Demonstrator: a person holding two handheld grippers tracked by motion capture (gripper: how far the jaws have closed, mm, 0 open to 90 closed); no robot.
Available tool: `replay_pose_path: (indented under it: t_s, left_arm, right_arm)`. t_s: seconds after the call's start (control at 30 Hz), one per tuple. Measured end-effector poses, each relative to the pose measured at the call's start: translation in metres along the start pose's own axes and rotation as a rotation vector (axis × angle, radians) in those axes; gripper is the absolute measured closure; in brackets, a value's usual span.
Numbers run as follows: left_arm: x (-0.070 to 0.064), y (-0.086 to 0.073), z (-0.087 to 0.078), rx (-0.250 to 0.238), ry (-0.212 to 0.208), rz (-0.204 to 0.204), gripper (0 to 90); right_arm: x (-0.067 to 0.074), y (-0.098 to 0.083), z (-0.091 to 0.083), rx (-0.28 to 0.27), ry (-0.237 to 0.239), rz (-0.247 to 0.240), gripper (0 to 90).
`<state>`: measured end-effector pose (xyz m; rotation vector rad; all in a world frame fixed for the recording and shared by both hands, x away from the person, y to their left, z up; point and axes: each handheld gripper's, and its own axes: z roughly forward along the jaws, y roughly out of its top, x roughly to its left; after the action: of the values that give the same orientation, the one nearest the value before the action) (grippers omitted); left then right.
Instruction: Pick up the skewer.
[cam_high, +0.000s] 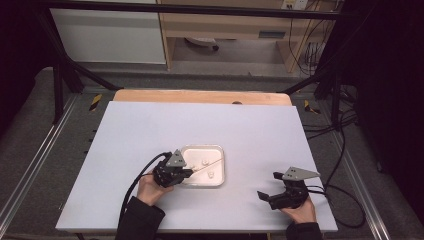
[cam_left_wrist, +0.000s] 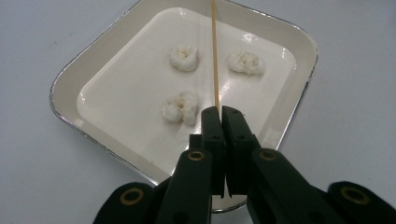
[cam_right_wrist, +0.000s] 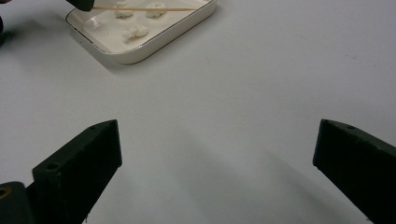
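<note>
Clamped tight on a thin, pale wooden skewer (cam_left_wrist: 215, 56), the left gripper (cam_left_wrist: 220, 114) hangs over the near rim of a shallow, white, rounded-square ceramic tray (cam_left_wrist: 65, 86). In the left gripper view the stick runs from the jaw tips straight toward twelve o'clock, above the tray floor. Three small white fluffy lumps lie in the tray: one (cam_left_wrist: 181, 106) just at nine o'clock of the jaw tips, one (cam_left_wrist: 184, 58) at eleven o'clock, one (cam_left_wrist: 246, 62) at one o'clock beyond the stick. In the high view the tray sits near the middle of the pale grey tabletop (cam_high: 150, 125). Well apart at three o'clock of the tray, the right gripper (cam_high: 270, 186) rests near the table's front edge, jaws spread wide with nothing between them.
</note>
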<state>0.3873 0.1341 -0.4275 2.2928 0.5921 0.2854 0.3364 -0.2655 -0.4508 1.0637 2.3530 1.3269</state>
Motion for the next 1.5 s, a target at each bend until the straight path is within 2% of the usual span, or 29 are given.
replay_pose_path:
  t_s: [0.27,0.43,0.6,0.97,1.3,1.33,1.43,1.5]
  left_arm:
    - [-0.002,0.001,-0.006,-0.019,-0.011,-0.012,88.5]
    - [-0.003,0.002,-0.011,-0.06,-0.018,-0.025,88.5]
    - [-0.004,0.003,-0.015,-0.077,-0.028,-0.032,88.5]
    - [-0.012,0.011,-0.014,-0.079,-0.051,-0.013,88.5]
    - [-0.025,0.025,-0.01,-0.062,-0.063,0.038,88.4]
    - [-0.025,0.026,-0.01,-0.057,-0.065,0.044,88.5]
    - [-0.029,0.029,-0.007,-0.052,-0.074,0.054,88.5]
    - [-0.031,0.032,-0.006,-0.043,-0.077,0.065,88.4]
  right_arm:
    - [0.001,0.0,0.0,-0.001,0.0,-0.004,1.9]
    - [0.001,0.0,0.0,-0.002,0.002,-0.004,2.1]
    - [0.001,0.001,0.0,0.0,0.002,-0.011,2.3]
    - [0.014,0.013,0.007,0.029,-0.008,-0.1,2.2]
    - [0.023,0.023,0.011,0.049,-0.032,-0.192,3.0]
    - [0.026,0.025,0.013,0.058,-0.04,-0.222,3.3]
    - [0.028,0.028,0.014,0.062,-0.044,-0.239,3.4]
    - [0.032,0.03,0.016,0.069,-0.054,-0.269,3.8]
